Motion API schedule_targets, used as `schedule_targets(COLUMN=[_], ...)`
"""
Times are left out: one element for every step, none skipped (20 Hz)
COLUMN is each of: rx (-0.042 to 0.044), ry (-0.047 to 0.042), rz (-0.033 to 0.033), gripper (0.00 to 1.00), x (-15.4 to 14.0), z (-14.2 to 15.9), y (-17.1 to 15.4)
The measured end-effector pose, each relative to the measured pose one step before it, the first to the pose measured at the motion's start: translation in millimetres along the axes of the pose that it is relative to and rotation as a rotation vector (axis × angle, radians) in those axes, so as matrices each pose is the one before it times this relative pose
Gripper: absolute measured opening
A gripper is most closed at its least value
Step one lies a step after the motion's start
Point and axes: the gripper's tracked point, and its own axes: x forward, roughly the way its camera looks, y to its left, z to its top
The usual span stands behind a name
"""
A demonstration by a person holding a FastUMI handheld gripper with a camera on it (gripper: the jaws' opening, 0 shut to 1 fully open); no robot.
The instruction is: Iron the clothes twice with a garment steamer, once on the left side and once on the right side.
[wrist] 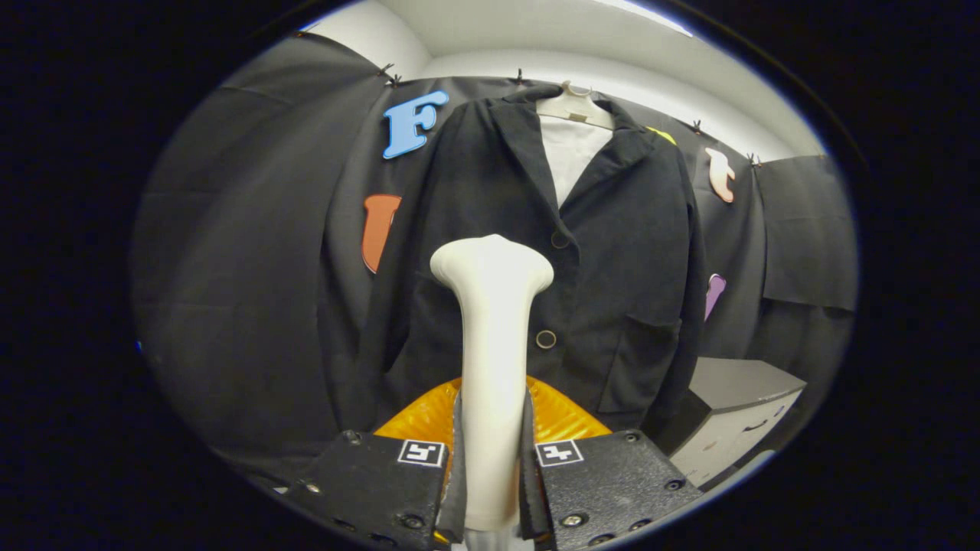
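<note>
Item: I hold the gripper (pixel 492 459) clamped on the steamer (pixel 492 337), upright at frame centre, its head facing the jacket (pixel 612 252) hanging just beyond.

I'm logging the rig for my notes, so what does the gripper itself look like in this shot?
The gripper has two blocky, rough-textured housings fastened with round screws. Each carries a small square black-and-white marker near its inner top corner. Thin flat fingers run forward along the inner edges. An orange ribbed part sits ahead.
</note>
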Motion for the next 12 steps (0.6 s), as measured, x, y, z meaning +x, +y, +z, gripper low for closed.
schedule_targets(rx=[-0.00293, -0.00081, 0.00253, 0.00356, 0.00505, 0.00097, -0.00273, -0.00191, -0.00329, -0.0029, -0.00029, 0.00093], ry=[0.01307, 0.01679, 0.02174, 0.01716, 0.01249, 0.00933, 0.01028, 0.00944, 0.0078, 0.00849, 0.01111, 0.01415], rz=[0.00555, 0.00366, 0.0022, -0.00083, -0.00441, -0.00473, -0.00031, 0.00432, 0.00357, 0.00226, 0.00178, 0.00364], gripper=[0.3, 0.3, 0.3, 0.3, 0.3, 0.3, 0.3, 0.3, 0.3, 0.3, 0.3, 0.3], x=[-0.78, 0.33, -0.51, -0.45, -0.75, -0.97, -0.65, -0.23, -0.85, -1.56, -0.74, -0.62], z=[-5.67, -7.11, -9.09, -6.88, -7.19, -5.78, -4.66, -6.1, -4.83, -4.91, -5.04, -6.53], y=[0.63, 0.25, -0.35, -1.44, -1.99, -0.38, 0.06, 1.47, 1.02, -0.46, -0.69, 0.02])
